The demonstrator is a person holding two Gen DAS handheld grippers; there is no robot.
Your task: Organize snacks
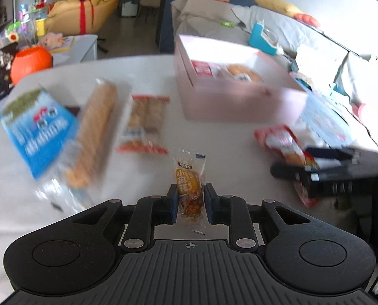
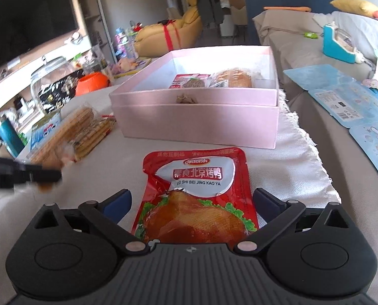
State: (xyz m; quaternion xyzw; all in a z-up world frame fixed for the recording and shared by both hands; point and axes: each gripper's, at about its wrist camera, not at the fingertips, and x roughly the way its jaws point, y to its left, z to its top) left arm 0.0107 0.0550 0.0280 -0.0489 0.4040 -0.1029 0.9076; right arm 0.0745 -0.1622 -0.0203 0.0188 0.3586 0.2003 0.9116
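The left gripper (image 1: 190, 200) pinches a light, crinkly snack packet (image 1: 191, 190) at its middle, while the right gripper (image 2: 191, 200) stands open around a limp, slippery red pouch (image 2: 196, 198), probably best taken across its flat sides.

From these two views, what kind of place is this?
Probably a home living room: a grey sofa with a yellow cushion, a yellow armchair, and toys and clutter beside the snack table.

**Materials and finishes**

Red duck pouch (image 2: 199, 198): glossy plastic film. Small twist snack (image 1: 190, 190): clear crinkly wrapper. Pink box (image 2: 196, 117): smooth satin card. Cloth (image 2: 305, 167) by the table's right edge: rough white weave, frayed. Left gripper (image 1: 189, 203), right gripper (image 2: 191, 203): matt black plastic, blue pads
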